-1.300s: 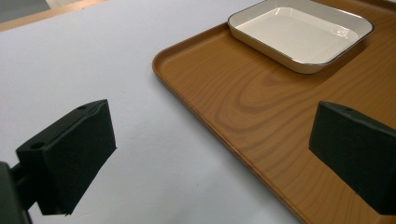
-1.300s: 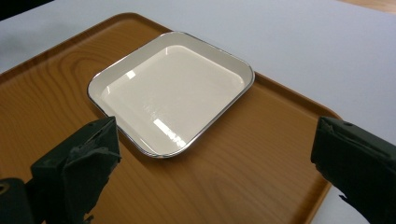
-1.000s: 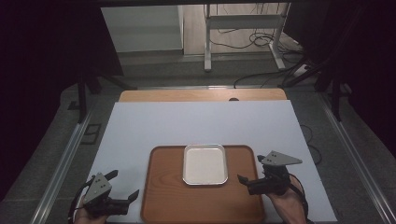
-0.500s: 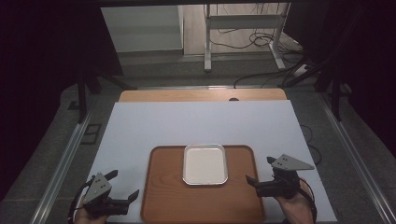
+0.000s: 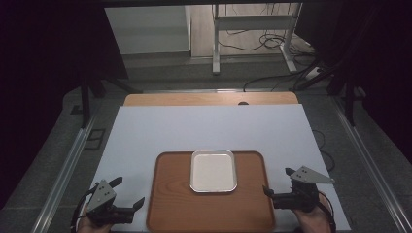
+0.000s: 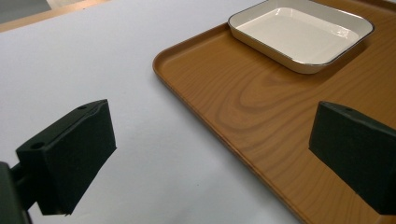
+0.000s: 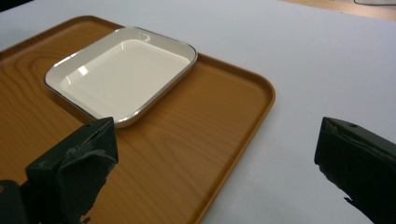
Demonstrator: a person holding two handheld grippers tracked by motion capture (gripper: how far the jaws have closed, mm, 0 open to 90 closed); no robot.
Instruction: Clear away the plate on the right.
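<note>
Flanking the wooden tray (image 5: pixel 209 204), my left gripper (image 5: pixel 127 192) at its eight o'clock, right gripper (image 5: pixel 278 182) at four o'clock, nearer; both spread wide, empty.

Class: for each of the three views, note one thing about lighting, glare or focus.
High view: the white table cover is evenly lit while the room around it falls into near black. Left gripper view: soft glare on the white dish, and the near black jaws look slightly soft. Right gripper view: small bright highlights on the dish's glaze, sheen on the wooden tray.
</note>
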